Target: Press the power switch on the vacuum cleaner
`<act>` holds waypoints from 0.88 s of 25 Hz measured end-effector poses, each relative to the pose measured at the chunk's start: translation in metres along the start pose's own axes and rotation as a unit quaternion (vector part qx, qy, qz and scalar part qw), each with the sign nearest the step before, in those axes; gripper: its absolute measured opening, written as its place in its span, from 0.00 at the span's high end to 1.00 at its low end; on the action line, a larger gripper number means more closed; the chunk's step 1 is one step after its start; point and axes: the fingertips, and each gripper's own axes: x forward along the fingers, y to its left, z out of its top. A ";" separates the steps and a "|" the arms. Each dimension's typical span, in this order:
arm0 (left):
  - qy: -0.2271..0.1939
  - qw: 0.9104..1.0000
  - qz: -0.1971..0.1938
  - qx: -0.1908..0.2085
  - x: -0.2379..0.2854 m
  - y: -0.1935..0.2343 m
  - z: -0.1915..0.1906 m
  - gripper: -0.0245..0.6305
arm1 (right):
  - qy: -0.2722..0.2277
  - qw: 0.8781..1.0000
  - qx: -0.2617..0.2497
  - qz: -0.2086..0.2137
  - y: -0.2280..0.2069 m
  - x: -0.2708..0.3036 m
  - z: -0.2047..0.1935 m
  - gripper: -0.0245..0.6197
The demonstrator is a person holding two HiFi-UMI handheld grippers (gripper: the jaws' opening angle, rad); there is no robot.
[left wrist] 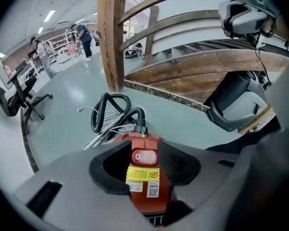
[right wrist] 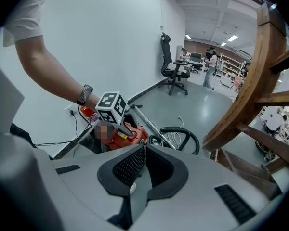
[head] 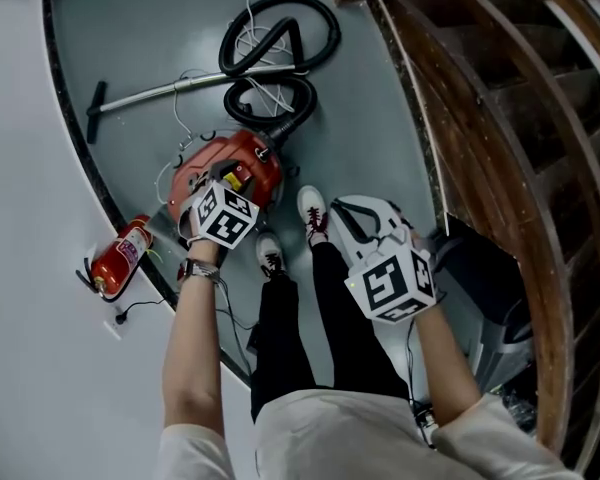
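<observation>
The left tool points steeply down over the red vacuum cleaner. Its jaws stand moderately apart and grip nothing. In the left gripper view we see the power switch, a red rocker on top of the canister, framed in the gap between the two jaws, with a yellow label just nearer than it. From the right gripper view the left tool's tips sit right at the top of the red body, but we cannot tell whether they touch it.

The right tool has its jaws closed together with nothing between them. It hangs to the right of the vacuum cleaner and well apart from it, above the person's legs.

The vacuum cleaner stands on the grey floor, just beyond the person's white shoes. A black hose leaves its far end and lies in loose coils farther off. A metal wand stretches away to the left from those coils, and a thin white cable trails over them.

To the left, a red fire extinguisher rests against the white wall. On the right, a curved wooden staircase borders the floor.
</observation>
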 end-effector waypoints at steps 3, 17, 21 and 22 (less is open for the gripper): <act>0.010 1.000 -0.002 0.000 0.008 0.001 -0.004 0.71 | 0.002 1.000 -0.001 0.004 -0.001 0.002 -0.004 0.91; 0.033 0.999 0.010 -0.003 0.021 0.006 -0.019 0.69 | 0.004 1.000 0.013 0.002 -0.005 0.005 -0.019 0.91; 0.035 0.999 0.008 -0.008 0.021 0.006 -0.018 0.68 | 0.007 1.000 0.019 0.000 -0.009 0.006 -0.021 0.91; 0.037 0.999 0.007 -0.011 0.022 0.006 -0.018 0.68 | 0.008 1.000 0.021 -0.001 -0.009 0.006 -0.021 0.91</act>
